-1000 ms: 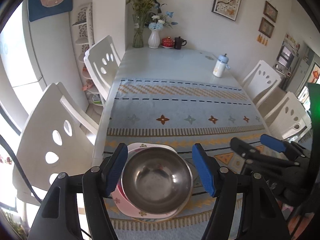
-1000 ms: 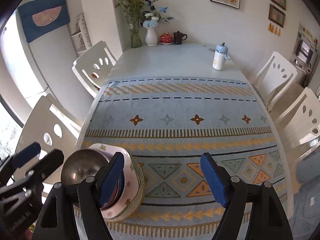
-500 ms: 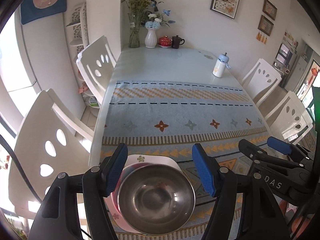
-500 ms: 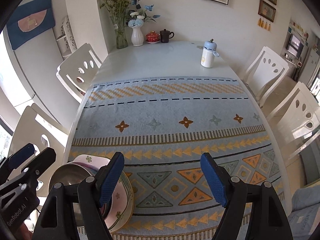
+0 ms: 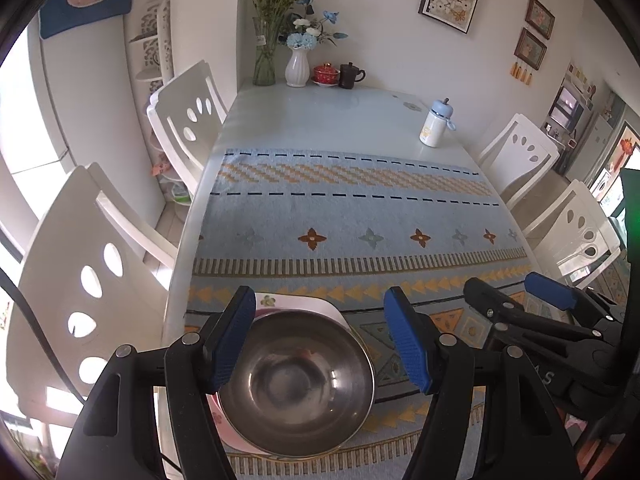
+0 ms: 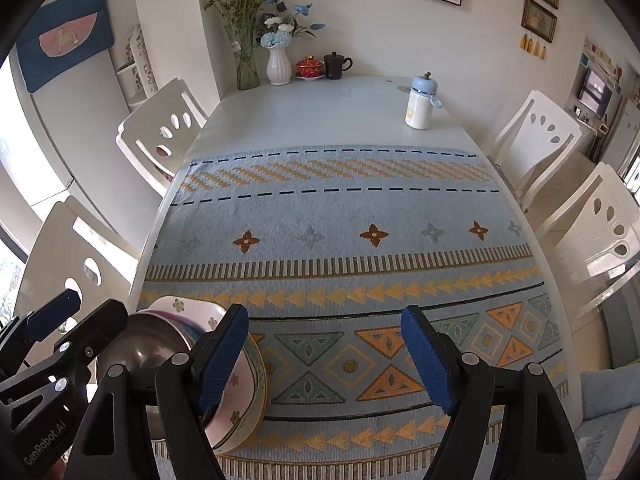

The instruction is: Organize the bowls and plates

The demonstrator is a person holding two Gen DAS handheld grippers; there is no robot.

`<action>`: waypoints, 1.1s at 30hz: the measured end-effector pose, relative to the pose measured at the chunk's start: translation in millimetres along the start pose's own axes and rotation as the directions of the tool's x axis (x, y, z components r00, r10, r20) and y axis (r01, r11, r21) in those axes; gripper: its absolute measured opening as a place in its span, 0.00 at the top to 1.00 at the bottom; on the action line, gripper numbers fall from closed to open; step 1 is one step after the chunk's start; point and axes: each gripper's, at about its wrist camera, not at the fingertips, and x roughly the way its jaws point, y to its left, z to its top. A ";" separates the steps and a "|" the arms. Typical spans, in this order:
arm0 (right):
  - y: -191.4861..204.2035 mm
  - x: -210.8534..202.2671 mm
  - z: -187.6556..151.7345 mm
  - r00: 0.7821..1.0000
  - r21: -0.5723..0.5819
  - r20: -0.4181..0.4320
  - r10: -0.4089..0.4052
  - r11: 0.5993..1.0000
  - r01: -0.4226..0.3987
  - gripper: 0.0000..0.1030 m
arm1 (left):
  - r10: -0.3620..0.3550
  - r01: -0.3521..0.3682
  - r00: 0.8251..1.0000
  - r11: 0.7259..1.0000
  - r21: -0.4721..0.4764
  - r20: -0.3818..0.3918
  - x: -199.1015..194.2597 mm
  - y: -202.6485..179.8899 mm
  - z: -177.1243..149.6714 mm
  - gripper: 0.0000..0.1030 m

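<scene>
**Bowl stacked on plate, both tongs released**

The table (image 5: pixel 320 120) has a blue patterned cloth (image 6: pixel 340 208) on its near half. At the near left corner of the cloth sits a flowered plate (image 6: pixel 240 400), w/ the steel bowl (image 5: pixel 296 384) inside it. My left gripper (image 5: pixel 320 340) hangs over the bowl, jaws apart, not touching it. My right gripper (image 6: pixel 324 360) is just beside the plate, also spread, nothing between the pads.

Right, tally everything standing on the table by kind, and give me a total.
Round stainless steel bowl: 1
Pink floral square plate under it: 1
Vases, clear glass and white ribbed: 2
Red lidded teacup: 1
Dark lidded mug: 1
White bottle with blue cap: 1
Total: 7
</scene>
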 end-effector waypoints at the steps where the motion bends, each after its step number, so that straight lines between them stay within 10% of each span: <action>1: 1.1 -1.0 -0.8 1.000 -0.005 0.001 0.000 1.000 0.000 0.26 | 0.001 -0.001 1.000 1.000 0.003 0.000 -0.5 -1.2 -0.2 0.37; 19: 1.1 -8.9 -7.2 1.000 -0.026 0.011 -0.002 1.000 0.002 0.26 | 0.045 -0.044 0.998 0.999 0.022 -0.042 1.2 -7.1 1.3 0.37; 33: -4.6 -12.3 -6.7 1.000 -0.027 0.018 -0.015 1.000 0.015 0.26 | 0.125 -0.126 0.989 0.992 0.002 0.075 -15.4 -5.0 6.0 0.33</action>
